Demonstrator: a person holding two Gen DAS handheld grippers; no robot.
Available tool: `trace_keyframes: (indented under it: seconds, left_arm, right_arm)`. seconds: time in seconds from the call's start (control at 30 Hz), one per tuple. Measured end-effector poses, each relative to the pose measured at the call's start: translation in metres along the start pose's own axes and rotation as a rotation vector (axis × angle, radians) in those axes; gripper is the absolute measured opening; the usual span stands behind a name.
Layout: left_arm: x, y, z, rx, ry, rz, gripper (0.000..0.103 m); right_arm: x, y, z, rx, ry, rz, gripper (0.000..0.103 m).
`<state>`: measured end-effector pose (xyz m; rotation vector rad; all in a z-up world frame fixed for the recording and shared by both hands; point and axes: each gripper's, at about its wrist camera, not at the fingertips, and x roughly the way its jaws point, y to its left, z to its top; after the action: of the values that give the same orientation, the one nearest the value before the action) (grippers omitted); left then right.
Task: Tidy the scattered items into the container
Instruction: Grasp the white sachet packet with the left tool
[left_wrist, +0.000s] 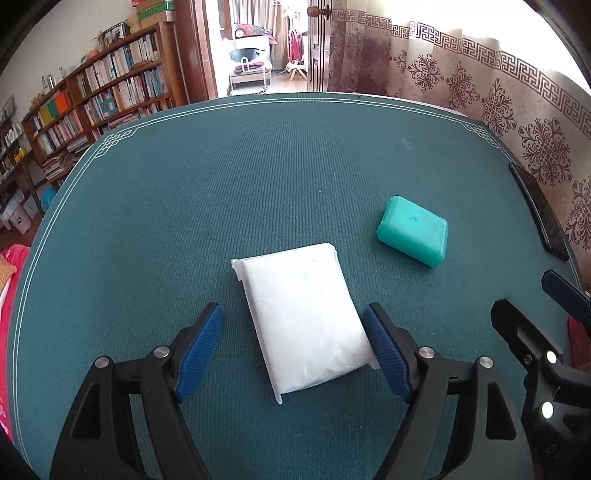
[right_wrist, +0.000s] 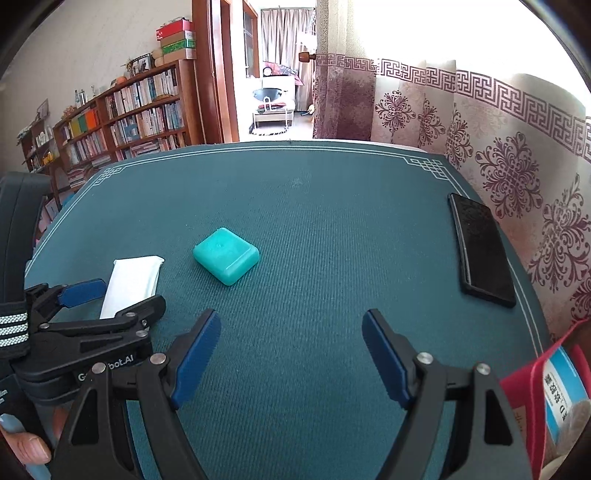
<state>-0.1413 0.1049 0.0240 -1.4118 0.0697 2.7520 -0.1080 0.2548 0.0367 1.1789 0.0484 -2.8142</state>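
- The red container is cut off at the right wrist view's lower right edge; only a corner shows, with a labelled item inside.
- The white packet lies flat on the green table mat, its long axis running away from the camera, tilted slightly left.
- The left gripper stands wide apart, straddling the packet's near end; the right pad looks very close to the packet.
- The right gripper is spread wide over bare mat, holding nothing.
- The teal box sits cornerwise beside the packet.
- A black phone lies near the mat's right edge.
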Motion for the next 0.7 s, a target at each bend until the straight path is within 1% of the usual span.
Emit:
trace_keyframes:
  seconds: [0.07,0.13,0.17,0.2,0.23,0.3,0.37,0.5,0.63,0.7]
  left_arm:
    - [-0.001,0.015,-0.001,-0.024,0.0,-0.004,0.079]
    - [-0.001,0.025,0.003,-0.046,-0.008,-0.031,0.067]
    - [-0.002,0.031,0.004,-0.059,-0.009,-0.044,0.063]
    - [-0.004,0.038,0.003,-0.073,-0.009,-0.057,0.055]
    - [-0.006,0.044,0.003,-0.086,-0.01,-0.075,0.052]
    - [-0.005,0.053,0.005,-0.117,-0.01,-0.126,0.052]
    - [-0.006,0.059,0.004,-0.142,-0.01,-0.157,0.051]
    - [-0.006,0.061,0.003,-0.147,-0.013,-0.165,0.051]
    - [-0.007,0.063,0.001,-0.148,-0.016,-0.166,0.051]
    - [-0.005,0.062,0.001,-0.144,-0.017,-0.159,0.051]
  right_arm:
    - [0.01,0.005,0.003,-0.026,0.018,0.019,0.082]
    - [0.02,0.012,0.006,-0.057,0.031,0.032,0.082]
    - [0.026,0.015,0.009,-0.069,0.038,0.037,0.082]
    - [0.03,0.019,0.012,-0.079,0.044,0.044,0.082]
    - [0.034,0.022,0.015,-0.086,0.048,0.052,0.082]
    - [0.041,0.027,0.022,-0.101,0.051,0.056,0.082]
    - [0.048,0.031,0.028,-0.114,0.055,0.049,0.082]
    - [0.06,0.039,0.035,-0.134,0.078,0.067,0.082]
    - [0.064,0.043,0.039,-0.152,0.079,0.095,0.082]
    - [0.065,0.043,0.039,-0.157,0.078,0.105,0.08]
